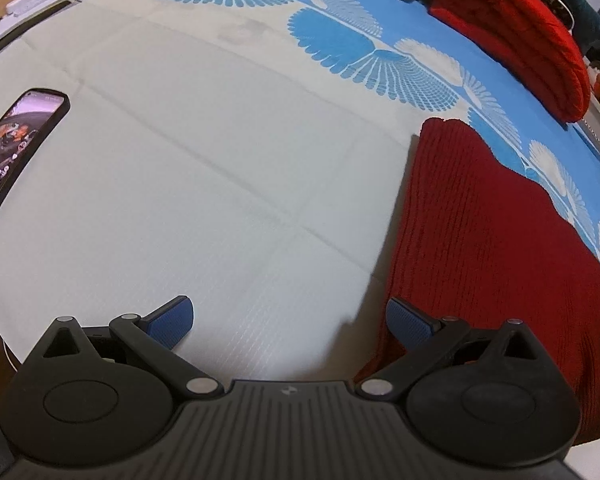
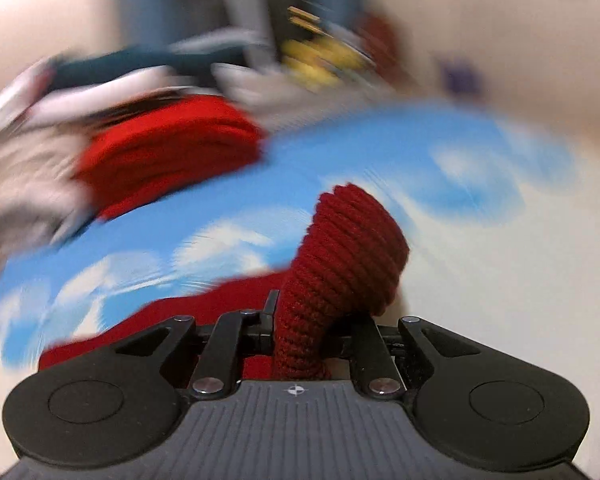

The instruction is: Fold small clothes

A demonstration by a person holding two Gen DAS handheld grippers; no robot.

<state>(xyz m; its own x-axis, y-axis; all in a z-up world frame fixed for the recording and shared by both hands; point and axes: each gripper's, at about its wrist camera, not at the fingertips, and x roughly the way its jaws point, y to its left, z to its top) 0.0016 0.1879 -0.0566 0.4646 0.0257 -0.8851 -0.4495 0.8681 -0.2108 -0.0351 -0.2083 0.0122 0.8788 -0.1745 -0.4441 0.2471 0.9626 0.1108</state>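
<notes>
L hand-held gripper [image 1: 290,322] wide, empty | R hand-held gripper [image 2: 306,320] clamped on dark-red knit [image 2: 340,264] — lifted off bedsheet [image 2: 480,280]

A phone [image 1: 18,152] is lying at the sheet's [image 1: 220,160] left edge, a knit garment [image 1: 480,248] on its right; behind that, a folded blanket [image 1: 516,36] is resting.

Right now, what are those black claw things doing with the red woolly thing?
A person is folding a dark red knitted garment on a bedsheet. The right gripper has pinched a bunch of the knit. The left gripper is open with nothing in it, beside the garment's edge.
</notes>
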